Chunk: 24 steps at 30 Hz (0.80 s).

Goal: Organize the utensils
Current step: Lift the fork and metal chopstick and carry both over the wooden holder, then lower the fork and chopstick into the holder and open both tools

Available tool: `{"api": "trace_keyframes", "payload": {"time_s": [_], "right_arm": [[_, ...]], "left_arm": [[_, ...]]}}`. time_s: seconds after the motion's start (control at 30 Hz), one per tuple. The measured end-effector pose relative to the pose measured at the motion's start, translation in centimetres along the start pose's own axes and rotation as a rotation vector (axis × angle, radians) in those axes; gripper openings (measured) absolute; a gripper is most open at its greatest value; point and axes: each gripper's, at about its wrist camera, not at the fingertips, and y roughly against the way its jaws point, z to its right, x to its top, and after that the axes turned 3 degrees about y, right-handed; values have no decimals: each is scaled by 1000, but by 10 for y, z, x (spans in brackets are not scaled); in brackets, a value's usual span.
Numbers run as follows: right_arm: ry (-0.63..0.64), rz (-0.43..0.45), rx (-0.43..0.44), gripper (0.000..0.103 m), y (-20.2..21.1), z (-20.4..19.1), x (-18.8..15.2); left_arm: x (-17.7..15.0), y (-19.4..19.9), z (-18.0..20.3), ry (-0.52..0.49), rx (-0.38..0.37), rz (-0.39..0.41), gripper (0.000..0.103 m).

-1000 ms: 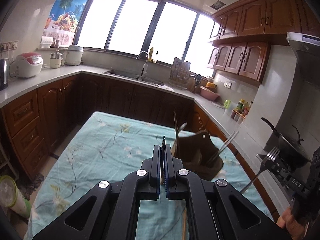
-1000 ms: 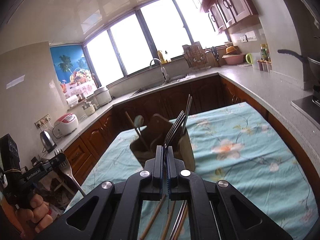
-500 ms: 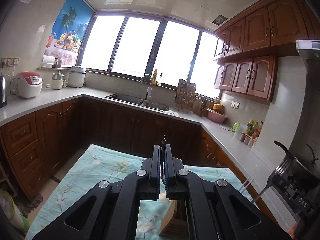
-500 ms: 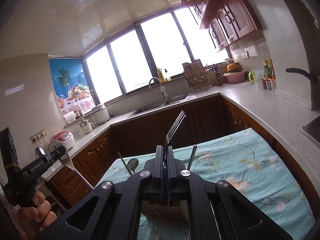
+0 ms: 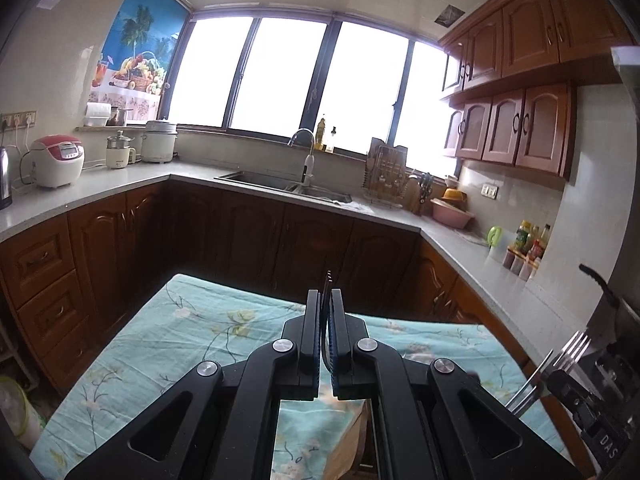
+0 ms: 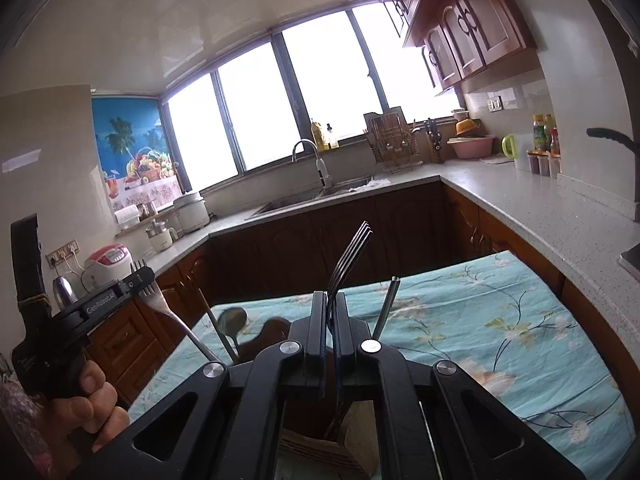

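My left gripper (image 5: 327,300) is shut on a fork seen edge-on, its tines (image 5: 329,277) just above the fingertips; it also shows in the right wrist view (image 6: 140,276) at the left, with the fork (image 6: 168,312) slanting down toward the holder. My right gripper (image 6: 330,300) is shut on a second fork (image 6: 352,252), tines up; this fork also shows in the left wrist view (image 5: 560,364). Both grippers hang above a brown utensil holder (image 6: 320,450), which holds a spoon (image 6: 232,320) and chopsticks (image 6: 386,306). The holder's lower part is hidden by the fingers.
The holder stands on a table with a teal floral cloth (image 6: 480,320). Brown cabinets and a grey counter (image 5: 120,180) with a sink (image 5: 280,184), rice cookers and a dish rack surround the table. A pan handle (image 6: 612,136) juts out at the right.
Both grippers have risen and tilted up with their forks, so the holder has dropped to the bottom of both views and mostly out of sight in the left one.
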Motion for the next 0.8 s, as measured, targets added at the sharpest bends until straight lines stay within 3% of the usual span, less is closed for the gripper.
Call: {"api": "trace_keyframes", "payload": {"time_s": [0.33,0.6,0.8], "right_arm": [[23,-78,13,2,-21,-6,-27],[11,-149,16,2,-33,0,-42],[-14,-156,19,2,-32,6,-42]], "left_arm": [[-11,1,9,-106,-17,-54,2],[-5,6,1,-144,-25,-80,2],[-2,3,-8,-124,-49,-100,3]]}}
